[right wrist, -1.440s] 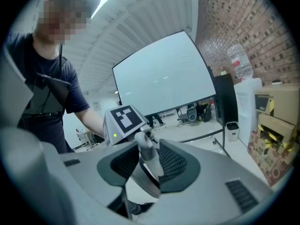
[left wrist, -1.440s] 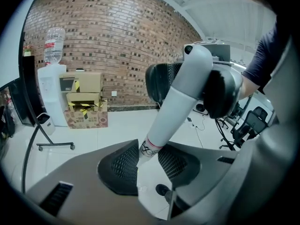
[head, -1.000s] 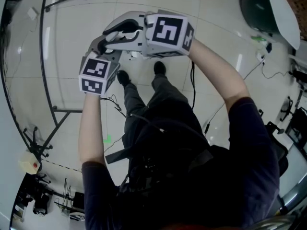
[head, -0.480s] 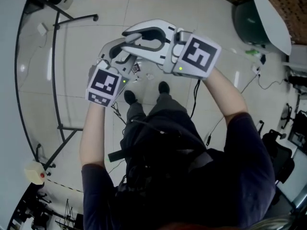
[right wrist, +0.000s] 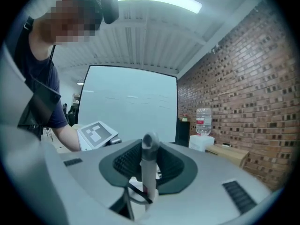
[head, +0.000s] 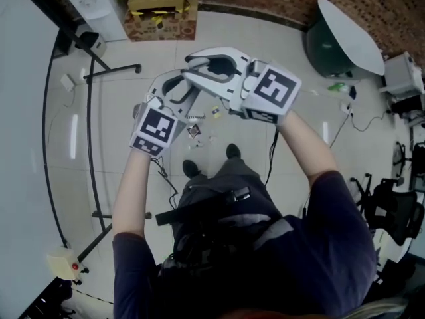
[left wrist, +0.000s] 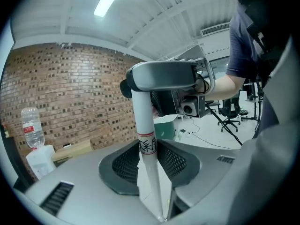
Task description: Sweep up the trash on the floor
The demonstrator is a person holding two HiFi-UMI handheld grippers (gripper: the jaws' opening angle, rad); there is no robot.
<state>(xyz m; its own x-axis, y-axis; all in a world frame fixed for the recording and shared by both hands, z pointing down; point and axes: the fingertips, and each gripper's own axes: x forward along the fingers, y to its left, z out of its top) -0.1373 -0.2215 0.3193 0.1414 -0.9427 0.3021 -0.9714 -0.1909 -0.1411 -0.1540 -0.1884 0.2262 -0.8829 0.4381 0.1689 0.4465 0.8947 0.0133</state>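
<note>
While the trash [head: 194, 130] lies scattered on the pale floor [head: 219, 32] – a few small scraps just in front of the person's shoes [head: 191, 168] – both grippers are held up above it and do not touch it. Between the jaws of the left gripper [left wrist: 148, 148] stands a white handle [left wrist: 144, 121], nearly upright. It carries a label [left wrist: 147, 146] with black signs between two red lines, at the height of the dark ribbed pads [left wrist: 124, 165]. The pads lie against the handle on both sides, so it is gripped, although these jaws have just been opening a little. The right gripper [right wrist: 149, 150] grips a white handle near its upper end: the grey cap [right wrist: 150, 140] stands out just above the pads, and these jaws have just been closing. In the left gripper view the right gripper meets the handle higher up, above the left one. What is at the lower end of the handle, no view shows. Further out are a brick wall [left wrist: 70, 93], a water bottle [left wrist: 32, 128] on a white dispenser [left wrist: 40, 161], cardboard boxes [head: 159, 5] beside the wall, and a black stand [head: 89, 111] at the person's left side.
</note>
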